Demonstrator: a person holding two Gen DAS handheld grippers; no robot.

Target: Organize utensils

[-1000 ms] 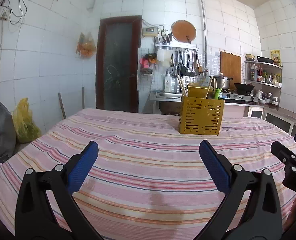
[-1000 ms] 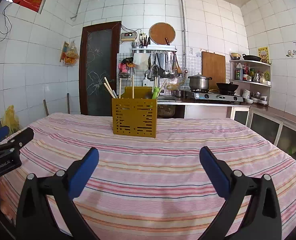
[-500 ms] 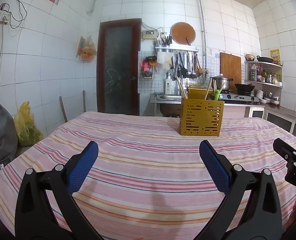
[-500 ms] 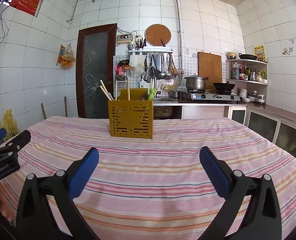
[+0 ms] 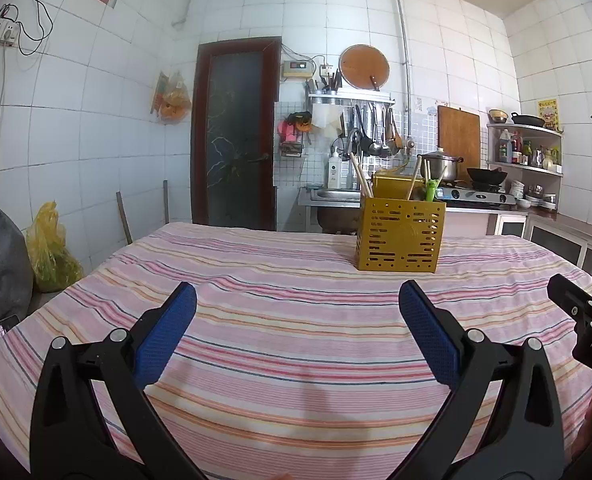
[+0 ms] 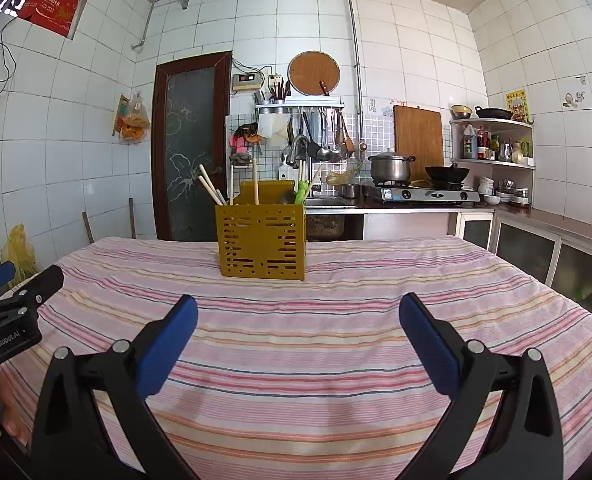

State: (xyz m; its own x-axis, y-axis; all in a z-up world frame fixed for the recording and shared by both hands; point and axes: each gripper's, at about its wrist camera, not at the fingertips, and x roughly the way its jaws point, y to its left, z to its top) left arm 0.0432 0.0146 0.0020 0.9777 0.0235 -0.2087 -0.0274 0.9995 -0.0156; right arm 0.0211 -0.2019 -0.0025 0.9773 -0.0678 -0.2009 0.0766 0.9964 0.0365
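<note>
A yellow perforated utensil holder [image 5: 400, 234] stands upright far across the striped tablecloth [image 5: 288, 344]; it also shows in the right wrist view [image 6: 262, 242]. Chopsticks [image 6: 212, 190] and a green utensil [image 6: 302, 192] stick out of it. My left gripper [image 5: 296, 332] is open and empty, well short of the holder. My right gripper [image 6: 298, 332] is open and empty too, at about the same distance. Each gripper appears at the edge of the other's view, the right one in the left wrist view [image 5: 584, 320] and the left one in the right wrist view [image 6: 12, 304].
Behind the table stand a sink counter [image 6: 336, 202], a gas stove with a pot [image 6: 390, 168] and wok [image 6: 446, 174], a corner shelf [image 6: 492, 144] and a dark door [image 6: 192, 148]. A yellow bag [image 5: 52, 248] sits on the floor at left.
Both cameras have tilted up and drawn back slightly, so the holder sits a little lower in each view. Both grippers stay open and empty.
</note>
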